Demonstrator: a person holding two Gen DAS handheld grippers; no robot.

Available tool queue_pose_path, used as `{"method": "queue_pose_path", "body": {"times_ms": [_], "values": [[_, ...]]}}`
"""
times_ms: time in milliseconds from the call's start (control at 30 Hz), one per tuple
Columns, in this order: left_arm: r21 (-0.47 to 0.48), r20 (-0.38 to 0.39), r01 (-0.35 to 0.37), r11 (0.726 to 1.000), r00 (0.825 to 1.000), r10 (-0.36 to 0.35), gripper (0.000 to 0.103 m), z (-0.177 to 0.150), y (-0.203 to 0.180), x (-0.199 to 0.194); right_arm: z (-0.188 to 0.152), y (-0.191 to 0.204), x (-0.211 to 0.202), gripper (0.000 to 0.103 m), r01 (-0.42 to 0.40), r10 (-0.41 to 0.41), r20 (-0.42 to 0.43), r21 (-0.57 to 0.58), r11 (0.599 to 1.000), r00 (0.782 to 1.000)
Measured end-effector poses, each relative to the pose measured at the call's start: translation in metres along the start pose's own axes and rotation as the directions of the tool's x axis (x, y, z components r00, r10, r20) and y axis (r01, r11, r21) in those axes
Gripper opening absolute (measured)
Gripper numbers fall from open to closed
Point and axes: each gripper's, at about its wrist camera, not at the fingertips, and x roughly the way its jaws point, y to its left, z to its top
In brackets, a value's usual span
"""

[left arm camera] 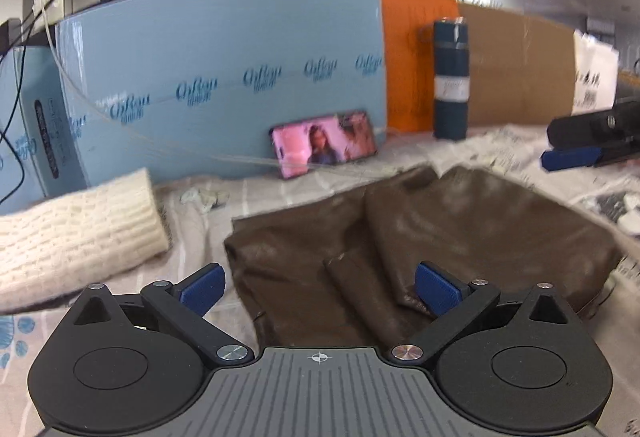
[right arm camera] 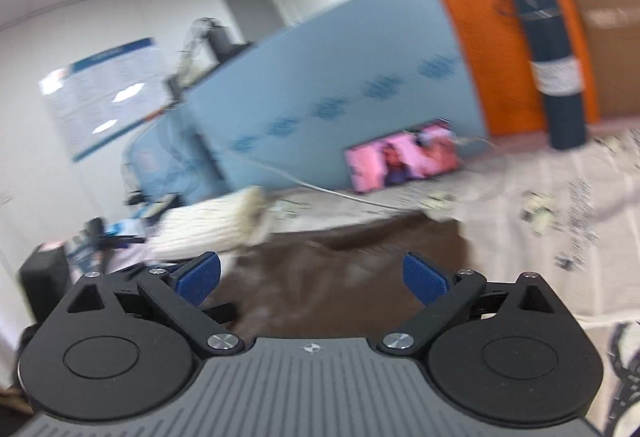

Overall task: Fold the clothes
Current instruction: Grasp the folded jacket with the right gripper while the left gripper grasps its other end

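Repeated "Offen" logos on blue panel

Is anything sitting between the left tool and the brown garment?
Nothing visible. The left tool is open right over the brown garment, with only cloth between its pads. The white knit piece lies off to the left, clear.
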Motion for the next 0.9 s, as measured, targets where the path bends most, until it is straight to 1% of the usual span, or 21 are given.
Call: {"method": "queue_pose_path", "body": {"times_ms": [67,133,200,300,333,400,467,567,600,700,733,767,833,900], "values": [[-0.023,-0.033,0.017,1.0,0.999,-0.018,0.103,-0.004,0.004,0.006,-0.003,-0.013,0.007,0.099,0.036,-0.035,-0.014,0.036,0.999,0.999],[-0.058,-0.05,0.042,0.997,0.998,-0.045,0.103,-0.005,0.01,0.009,-0.009,-0.024,0.013,0.099,0.073,-0.071,-0.033,0.065,0.995,0.997],[-0.094,-0.048,0.067,0.993,0.996,-0.071,0.103,-0.006,0.016,0.006,-0.013,-0.032,0.017,0.099,0.115,-0.111,-0.04,0.091,0.989,0.993],[-0.196,-0.028,0.1,0.976,0.994,-0.108,0.103,-0.006,0.03,-0.001,-0.017,-0.041,0.022,0.099,0.153,-0.147,-0.053,0.124,0.98,0.988],[-0.255,-0.023,0.125,0.959,0.991,-0.136,0.103,-0.007,0.037,-0.003,-0.018,-0.043,0.023,0.099,0.15,-0.143,-0.061,0.133,0.98,0.988],[-0.383,-0.007,0.181,0.906,0.98,-0.199,0.103,-0.009,0.053,-0.006,-0.02,-0.046,0.024,0.099,0.137,-0.127,-0.076,0.15,0.979,0.989],[-0.506,0.014,0.242,0.828,0.962,-0.273,0.103,-0.015,0.066,-0.007,-0.02,-0.048,0.024,0.099,0.112,-0.099,-0.085,0.169,0.979,0.991],[-0.652,0.003,0.26,0.713,0.94,-0.34,0.103,-0.026,0.079,-0.001,-0.021,-0.049,0.023,0.099,0.072,-0.053,-0.097,0.198,0.978,0.994],[-0.675,0.02,0.27,0.686,0.937,-0.349,0.103,-0.029,0.082,-0.001,-0.021,-0.05,0.024,0.099,0.059,-0.039,-0.102,0.212,0.976,0.994],[-0.717,0.031,0.283,0.637,0.926,-0.377,0.103,-0.031,0.084,0.003,-0.022,-0.055,0.025,0.099,0.026,0.004,-0.114,0.261,0.965,0.993],[-0.719,0.03,0.282,0.636,0.926,-0.377,0.103,-0.03,0.083,0.004,-0.022,-0.056,0.025,0.099,0.015,0.018,-0.117,0.277,0.961,0.993],[-0.716,0.025,0.281,0.639,0.925,-0.379,0.103,-0.029,0.082,0.006,-0.022,-0.057,0.025,0.099,0.009,0.026,-0.119,0.285,0.958,0.993],[-0.708,0.021,0.304,0.638,0.911,-0.411,0.103,-0.026,0.078,0.01,-0.022,-0.057,0.026,0.1,-0.005,0.042,-0.12,0.296,0.955,0.992],[-0.717,0.034,0.347,0.605,0.884,-0.467,0.103,-0.025,0.073,0.017,-0.023,-0.058,0.027,0.1,-0.023,0.064,-0.126,0.305,0.952,0.99]]}}
